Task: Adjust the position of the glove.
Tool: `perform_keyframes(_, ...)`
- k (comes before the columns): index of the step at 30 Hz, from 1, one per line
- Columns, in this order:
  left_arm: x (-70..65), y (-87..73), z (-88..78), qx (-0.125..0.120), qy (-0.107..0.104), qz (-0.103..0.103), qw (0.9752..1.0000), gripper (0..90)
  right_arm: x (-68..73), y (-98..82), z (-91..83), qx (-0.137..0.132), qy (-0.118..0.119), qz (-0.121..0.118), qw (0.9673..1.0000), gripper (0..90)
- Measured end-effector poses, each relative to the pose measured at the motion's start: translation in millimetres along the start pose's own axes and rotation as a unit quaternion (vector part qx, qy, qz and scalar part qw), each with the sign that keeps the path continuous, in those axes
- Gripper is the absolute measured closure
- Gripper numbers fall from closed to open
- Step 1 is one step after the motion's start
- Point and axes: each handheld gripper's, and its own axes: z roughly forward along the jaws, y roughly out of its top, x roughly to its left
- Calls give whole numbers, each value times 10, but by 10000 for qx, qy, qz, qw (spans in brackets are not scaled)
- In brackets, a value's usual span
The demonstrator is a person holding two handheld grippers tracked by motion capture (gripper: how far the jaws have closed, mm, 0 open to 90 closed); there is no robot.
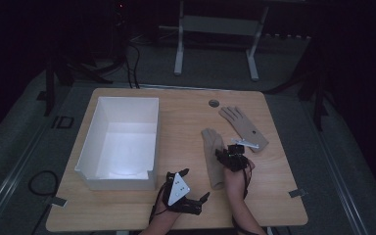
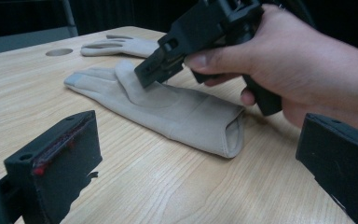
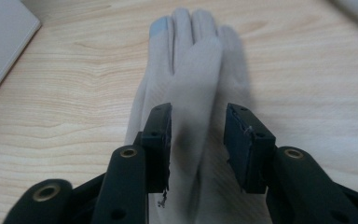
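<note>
Left gripper (image 1: 196, 196): yours sits at the near edge of the table (image 1: 186, 122), jaws spread wide with nothing between them, pointing toward the near glove.
Right gripper (image 1: 226, 152): your hand (image 2: 298, 70) holds it tilted down over the near glove; the jaws stand partly apart, straddling the thumb without pressing it.
Near glove (image 3: 191, 84): beige, flat on the table, cuff toward you, fingers pointing away; the thumb (image 3: 196, 107) lies folded across the palm, between your right gripper's pads.
White box (image 1: 122, 142): open-topped, left of the glove and well apart from it.
Far glove (image 1: 242, 127): flat, beyond and right of the near one.
</note>
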Motion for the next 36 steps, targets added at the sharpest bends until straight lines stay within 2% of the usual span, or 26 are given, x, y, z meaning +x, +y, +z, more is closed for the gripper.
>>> perform_keyframes(1, 0, 0, 0, -3, 1, -3, 10000, 1, 4, 12, -23, -26, -28, -103, 9999, 609)
perform_keyframes(2, 0, 0, 0, -3, 1, -3, 10000, 1, 4, 12, -23, -26, -28, -103, 9999, 609)
perform_keyframes(3, 0, 0, 0, 0, -1, -3, 10000, 1, 4, 23, -52, -91, -45, -209, 9997, 597)
perform_keyframes(4, 0, 0, 1, -1, -1, -10, 10000, 1, 19, 54, -118, -183, -72, -423, 9989, 577)
perform_keyframes(8, 3, 0, 1, -1, 2, -12, 10000, 1, 20, 157, -227, -387, -34, -825, 9958, 543)
perform_keyframes(11, 1, 0, 0, 1, 0, -12, 10000, 1, -12, 260, -321, -558, 63, -1014, 9933, 549)
perform_keyframes(13, 3, 0, 1, -4, 1, -14, 10000, 1, -61, 343, -367, -609, 236, -1002, 9928, 544)
perform_keyframes(15, 4, 0, 0, -2, -2, -14, 10000, 1, -82, 375, -380, -617, 271, -1036, 9923, 533)
perform_keyframes(16, 2, 0, 0, -9, -4, -21, 10000, 1, -116, 427, -400, -645, 292, -1098, 9914, 529)
perform_keyframes(17, 1, -1, 1, -12, -3, -23, 10000, 1, -170, 488, -424, -704, 430, -1185, 9895, 529)
perform_keyframes(18, 2, 0, 0, -9, -6, -20, 10000, 1, -210, 538, -440, -694, 351, -1273, 9888, 529)
perform_keyframes(20, 3, 0, 0, -9, -8, -18, 10000, 1, -276, 597, -460, -731, 484, -1417, 9860, 528)
perform_keyframes(22, 3, -1, 1, -19, -6, -31, 10000, 1, -373, 670, -477, -705, 467, -1548, 9843, 528)
perform_keyframes(23, 5, 0, 0, -10, -7, -20, 10000, 1, -444, 717, -481, -680, 530, -1653, 9825, 527)
perform_keyframes(25, 5, 0, 0, -10, -6, -21, 10000, 1, -564, 785, -481, -642, 491, -1664, 9827, 530)
perform_keyframes(26, 6, 0, 0, -7, -3, -22, 10000, 1, -610, 809, -476, -613, 523, -1719, 9818, 527)
perform_keyframes(28, 7, 0, 0, -6, -1, -31, 10000, 1, -716, 855, -464, -575, 390, -1833, 9806, 533)
perform_keyframes(29, 7, 0, 0, -4, 3, -33, 10000, 1, -786, 886, -447, -525, 448, -1878, 9798, 533)
perform_keyframes(31, 7, 0, 0, -6, 4, -32, 10000, 1, -877, 931, -424, -461, 310, -2035, 9775, 542)
perform_keyframes(33, 6, -1, 0, -11, -1, -21, 10000, 1, -975, 976, -399, -448, 316, -2183, 9743, 539)
perform_keyframes(36, 5, -1, -1, -11, -1, -16, 10000, 1, -1126, 1038, -349, -421, 350, -2153, 9750, 541)
